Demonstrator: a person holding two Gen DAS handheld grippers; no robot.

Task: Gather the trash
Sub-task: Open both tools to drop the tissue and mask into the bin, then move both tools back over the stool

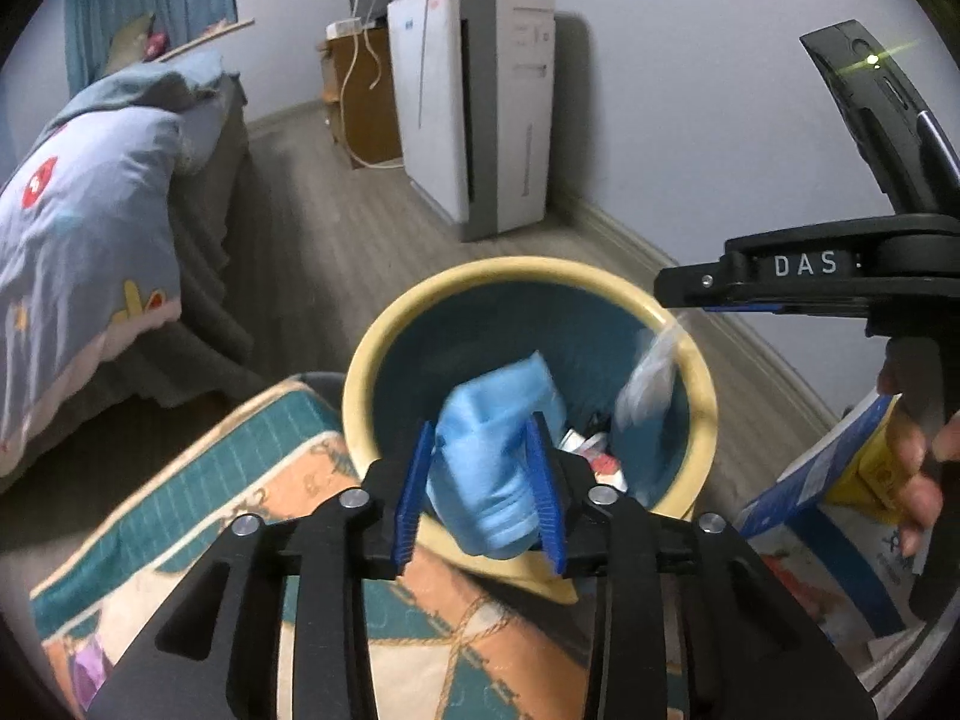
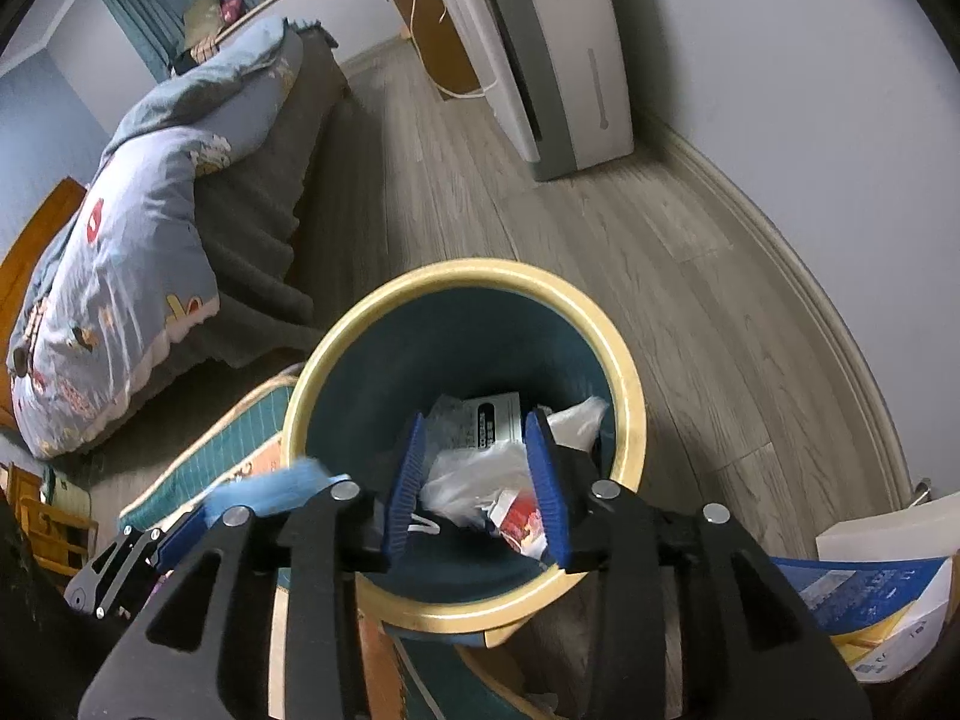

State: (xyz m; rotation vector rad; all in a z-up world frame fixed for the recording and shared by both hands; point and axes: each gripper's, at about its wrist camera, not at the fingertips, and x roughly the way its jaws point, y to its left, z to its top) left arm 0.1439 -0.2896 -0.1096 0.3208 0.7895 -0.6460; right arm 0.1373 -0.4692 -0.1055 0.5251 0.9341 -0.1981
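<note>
The left tool (image 1: 483,495) has its two blue fingers (image 1: 413,495) pressed on a soft blue cloth (image 1: 492,456), so it is closed on the cloth and holds it right above the trash bin (image 1: 702,402). The cloth has not been let go, so that piece is not in the bin yet. The right tool (image 2: 477,483) is spread wide over the same bin with nothing between its fingers; it is open. In the left view a clear plastic bag (image 1: 645,384) looks blurry just under the right tool and inside the bin's yellow rim; I think it is falling in, but I cannot be sure. Down in the bin there is already some trash: crumpled clear plastic (image 2: 462,477), a white paper with print (image 2: 492,423) and a red and white wrapper (image 2: 519,519). So part of the job looks done. What is left, I think, is to open the left tool so the cloth drops in. The bin stands on the wood floor (image 2: 630,252) next to a bright patterned mat (image 1: 252,480). A bed with a blue blanket (image 2: 138,228) is farther off on the left, and a tall white machine (image 1: 480,114) stands by the wall. Some blue and white boxes (image 2: 870,606) sit at the right edge; I cannot tell if they are trash.
</note>
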